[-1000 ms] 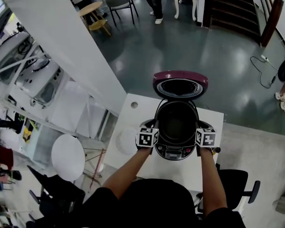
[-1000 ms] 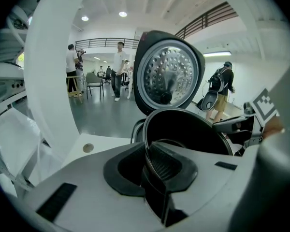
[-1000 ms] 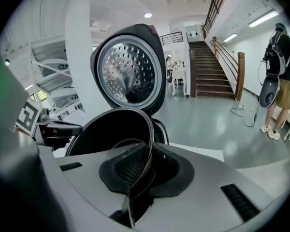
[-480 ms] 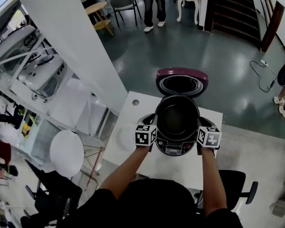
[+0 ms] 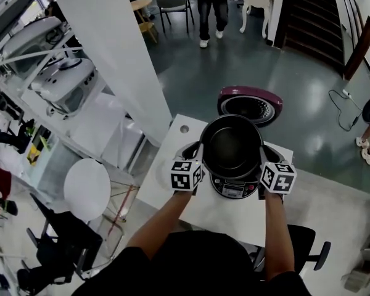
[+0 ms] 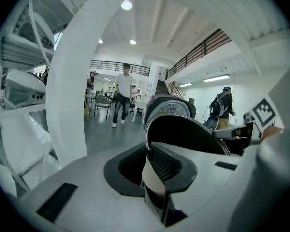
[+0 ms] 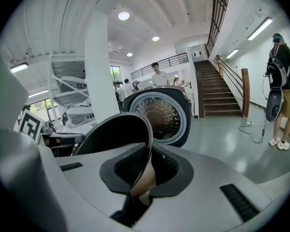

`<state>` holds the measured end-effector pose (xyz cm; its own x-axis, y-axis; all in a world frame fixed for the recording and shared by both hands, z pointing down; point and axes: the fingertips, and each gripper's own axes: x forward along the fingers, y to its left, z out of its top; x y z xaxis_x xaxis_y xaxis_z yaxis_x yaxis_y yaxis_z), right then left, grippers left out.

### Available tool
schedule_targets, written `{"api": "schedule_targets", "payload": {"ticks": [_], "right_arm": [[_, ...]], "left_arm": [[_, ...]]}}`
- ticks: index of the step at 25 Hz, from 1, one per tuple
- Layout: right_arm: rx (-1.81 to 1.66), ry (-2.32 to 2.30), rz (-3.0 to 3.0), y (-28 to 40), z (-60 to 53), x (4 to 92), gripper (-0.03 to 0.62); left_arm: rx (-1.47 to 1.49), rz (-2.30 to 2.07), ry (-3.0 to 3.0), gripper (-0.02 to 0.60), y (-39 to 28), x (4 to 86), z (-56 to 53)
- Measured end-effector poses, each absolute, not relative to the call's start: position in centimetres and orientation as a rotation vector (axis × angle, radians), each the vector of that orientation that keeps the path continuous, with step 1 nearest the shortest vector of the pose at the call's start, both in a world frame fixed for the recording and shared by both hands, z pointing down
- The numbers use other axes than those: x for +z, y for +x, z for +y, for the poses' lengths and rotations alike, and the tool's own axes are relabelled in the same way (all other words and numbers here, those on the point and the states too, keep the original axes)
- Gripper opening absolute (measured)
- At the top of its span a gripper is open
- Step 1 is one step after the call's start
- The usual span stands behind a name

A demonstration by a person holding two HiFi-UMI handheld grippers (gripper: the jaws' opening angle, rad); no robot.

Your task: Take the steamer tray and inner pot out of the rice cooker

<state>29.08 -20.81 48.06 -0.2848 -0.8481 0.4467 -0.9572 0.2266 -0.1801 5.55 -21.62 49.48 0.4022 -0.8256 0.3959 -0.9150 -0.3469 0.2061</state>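
The dark inner pot (image 5: pixel 231 143) hangs above the open rice cooker (image 5: pixel 234 189), held by its rim on both sides. My left gripper (image 5: pixel 199 155) is shut on the pot's left rim, and the thin edge runs between its pads (image 6: pixel 152 170). My right gripper (image 5: pixel 263 157) is shut on the right rim, with the metal wall pinched in its jaws (image 7: pixel 142 173). The pot's black inside (image 6: pixel 188 134) (image 7: pixel 113 132) fills the middle of both gripper views. The cooker's purple lid (image 5: pixel 250 103) stands open behind the pot, its perforated inner plate (image 7: pixel 159 115) facing me.
The cooker stands on a small white table (image 5: pixel 166 180) beside a wide white pillar (image 5: pixel 120 54). A round white stool (image 5: pixel 87 189) is at the left and a black chair (image 5: pixel 305 242) is under me. A person (image 5: pixel 213 5) walks on the grey floor beyond; stairs (image 7: pixel 222 95) rise at the right.
Both grippers have risen together with the inner pot. It sat down inside the cooker body before and now hangs above it.
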Motion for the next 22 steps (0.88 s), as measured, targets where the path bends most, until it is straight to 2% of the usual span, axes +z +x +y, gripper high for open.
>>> {"api": "schedule_targets", "payload": {"ticks": [11,22], "right_arm": [[0.591,1.583,-2.340,19.1,-21.6,46.3,0.032],[0.620,1.490,-2.344,9.7,-22.4,48.3,0.032]], "left_arm": [[0.262,-1.605,2.222,0.032,-4.4,47.5,-21.0],[0.264,-1.656,2.168,0.031,-13.7,48.6,-20.9]]}}
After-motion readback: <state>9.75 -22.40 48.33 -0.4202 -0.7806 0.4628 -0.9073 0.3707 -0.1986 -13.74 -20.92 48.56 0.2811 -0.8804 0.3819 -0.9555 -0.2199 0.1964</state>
